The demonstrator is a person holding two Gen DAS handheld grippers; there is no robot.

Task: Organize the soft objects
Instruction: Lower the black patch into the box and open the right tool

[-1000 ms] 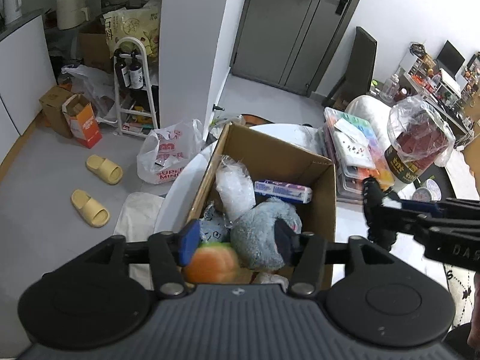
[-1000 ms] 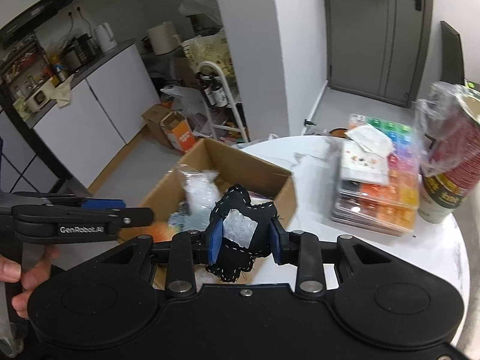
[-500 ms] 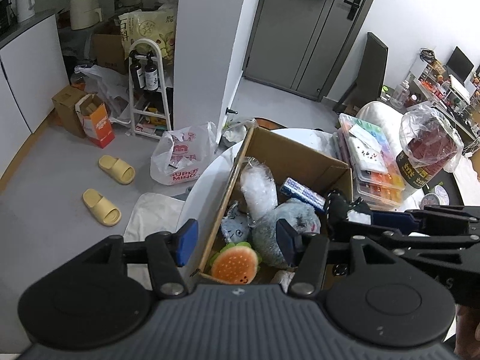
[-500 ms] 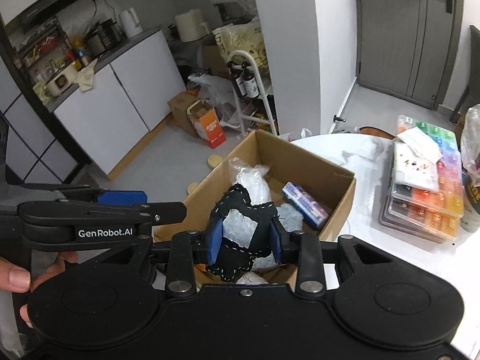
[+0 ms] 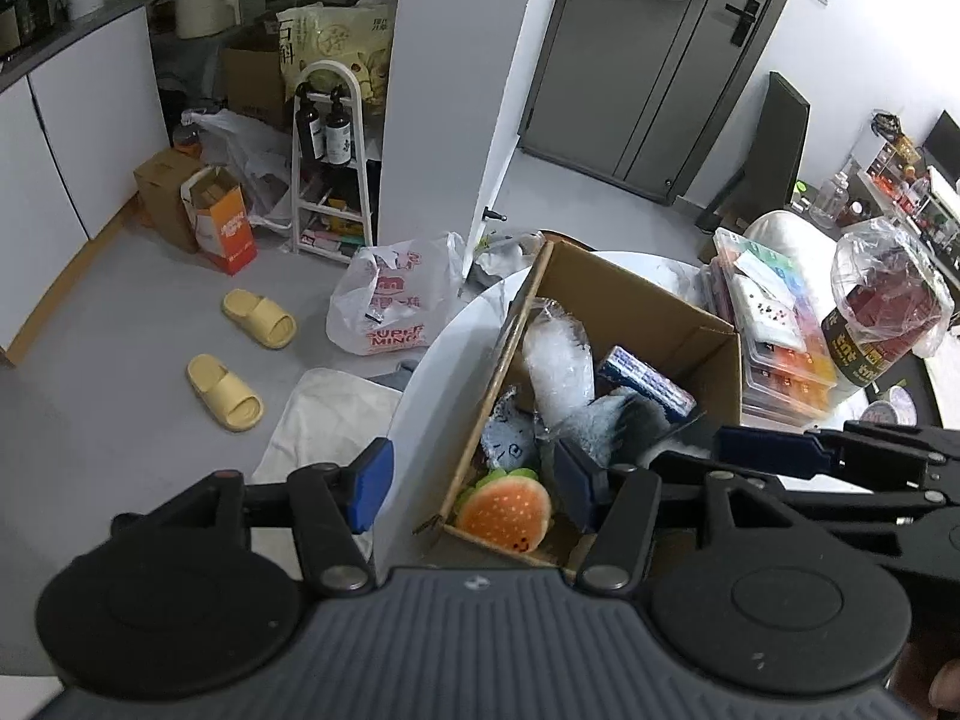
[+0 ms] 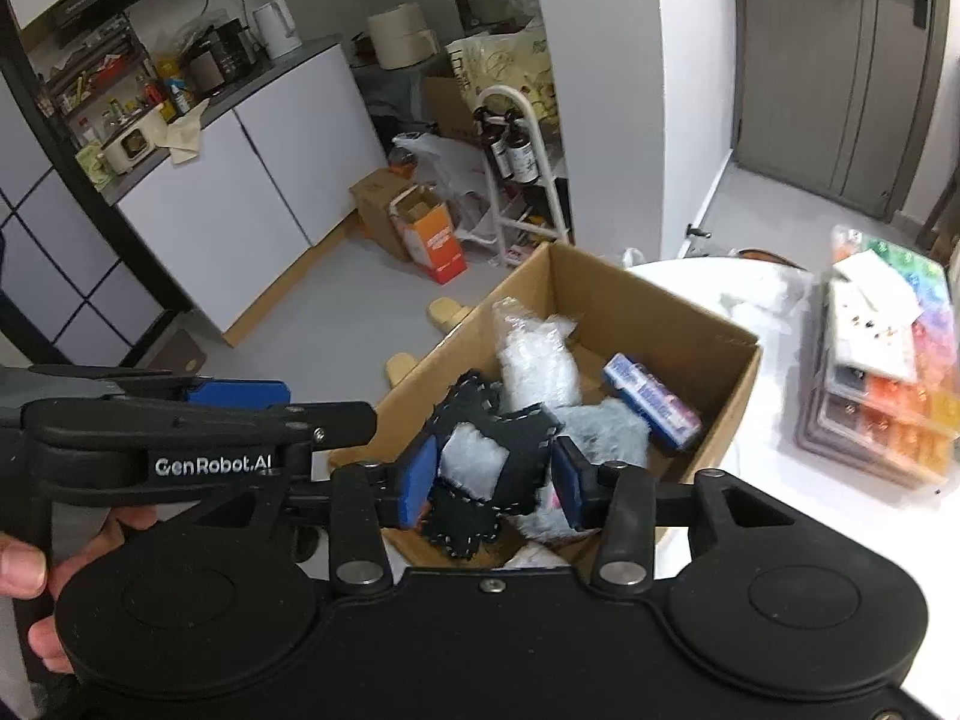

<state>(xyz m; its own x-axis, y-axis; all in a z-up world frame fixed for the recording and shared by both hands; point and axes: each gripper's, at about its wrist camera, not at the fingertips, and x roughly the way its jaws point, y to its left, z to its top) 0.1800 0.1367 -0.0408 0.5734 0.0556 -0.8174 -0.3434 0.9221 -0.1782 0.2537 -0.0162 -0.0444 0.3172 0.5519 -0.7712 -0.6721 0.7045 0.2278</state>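
Right gripper (image 6: 492,480) clamps a black stitched soft toy (image 6: 486,468) above an open cardboard box (image 6: 654,312) on a white table (image 6: 756,468)

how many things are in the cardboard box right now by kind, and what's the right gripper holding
In the cardboard box:
Plush toys: 3 (burger plush, grey plush, pale blue plush)
Clear plastic bags: 1
Blue-and-white packets: 1
Total in box: 5

Held over it by the right gripper: 1 black stitched felt toy

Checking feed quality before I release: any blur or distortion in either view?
Right wrist view: motion blur smears the colourful organizer at the right edge; the black felt toy in the right gripper stays sharp. Left wrist view: crisp, though fisheye bends the door.
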